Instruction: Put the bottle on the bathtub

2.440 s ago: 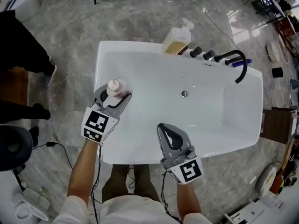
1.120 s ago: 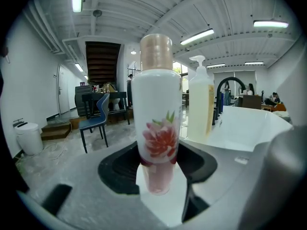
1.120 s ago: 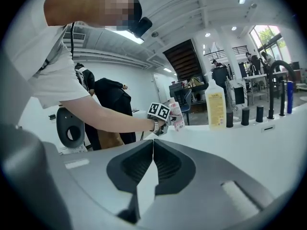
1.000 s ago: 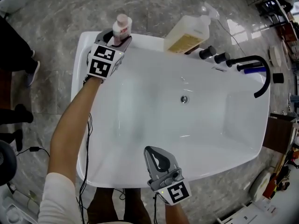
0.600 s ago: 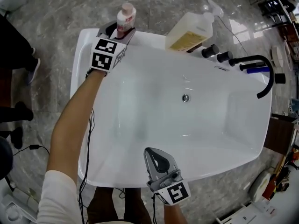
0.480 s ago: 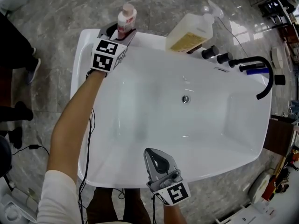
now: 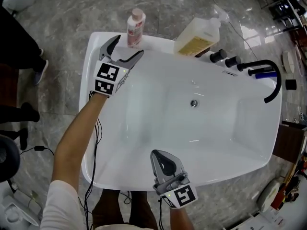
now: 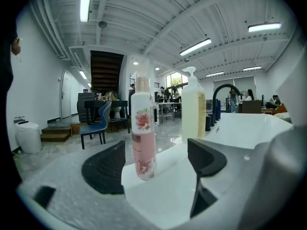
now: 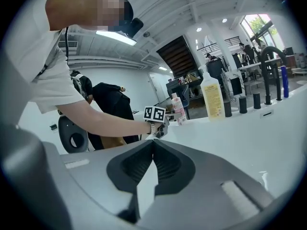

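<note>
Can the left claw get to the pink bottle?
Probably yes. The left claw has just been opening its jaws, nothing between; the pink bottle stands right ahead on the bathtub rim, nothing blocking.

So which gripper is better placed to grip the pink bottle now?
Left. The left gripper sits right at the pink bottle on the far bathtub rim; its jaws have just been opening, the bottle ahead between them, untouched. The right gripper, jaws shut, hangs by the near rim.
</note>
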Demonstrator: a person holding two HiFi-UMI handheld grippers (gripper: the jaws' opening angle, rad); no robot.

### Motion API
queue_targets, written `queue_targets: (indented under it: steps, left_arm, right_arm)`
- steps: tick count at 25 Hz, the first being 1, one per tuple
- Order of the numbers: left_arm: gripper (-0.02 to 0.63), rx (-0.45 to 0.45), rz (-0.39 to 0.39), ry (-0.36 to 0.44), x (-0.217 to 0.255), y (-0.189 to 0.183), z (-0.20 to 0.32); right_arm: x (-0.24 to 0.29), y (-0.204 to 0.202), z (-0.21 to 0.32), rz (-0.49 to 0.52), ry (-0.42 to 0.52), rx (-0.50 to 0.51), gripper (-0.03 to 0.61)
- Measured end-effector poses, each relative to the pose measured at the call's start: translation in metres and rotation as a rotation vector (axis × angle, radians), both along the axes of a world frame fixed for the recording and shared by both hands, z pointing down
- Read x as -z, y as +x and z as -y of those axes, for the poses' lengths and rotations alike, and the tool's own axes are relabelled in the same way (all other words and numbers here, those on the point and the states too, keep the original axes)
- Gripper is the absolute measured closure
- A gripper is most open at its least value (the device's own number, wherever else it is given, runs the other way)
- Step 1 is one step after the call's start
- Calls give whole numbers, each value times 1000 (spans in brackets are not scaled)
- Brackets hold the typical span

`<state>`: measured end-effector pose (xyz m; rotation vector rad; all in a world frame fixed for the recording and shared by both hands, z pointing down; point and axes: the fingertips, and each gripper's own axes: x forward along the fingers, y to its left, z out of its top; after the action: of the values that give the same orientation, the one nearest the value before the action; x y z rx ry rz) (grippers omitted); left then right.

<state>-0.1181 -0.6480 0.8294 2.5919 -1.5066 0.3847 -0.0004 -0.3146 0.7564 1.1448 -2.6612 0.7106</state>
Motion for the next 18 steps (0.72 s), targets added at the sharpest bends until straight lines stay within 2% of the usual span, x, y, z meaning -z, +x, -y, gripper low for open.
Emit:
queue_targets:
  steps: [4, 7, 13, 18]
  left_arm:
    - [215, -30, -57, -4, 23, 8, -51]
    - [215, -63, -72, -16, 39, 14, -93]
    - [229, -28, -120, -35, 90, 10, -163]
    - [230, -23, -90, -5, 147, 12, -197]
  right_arm:
    - [23, -8, 5, 14, 21, 19, 574]
    - [45, -13, 9, 30, 45, 33, 574]
    - [91, -22, 4, 18, 81, 72, 574]
    - [138, -27, 3, -6, 129, 104, 574]
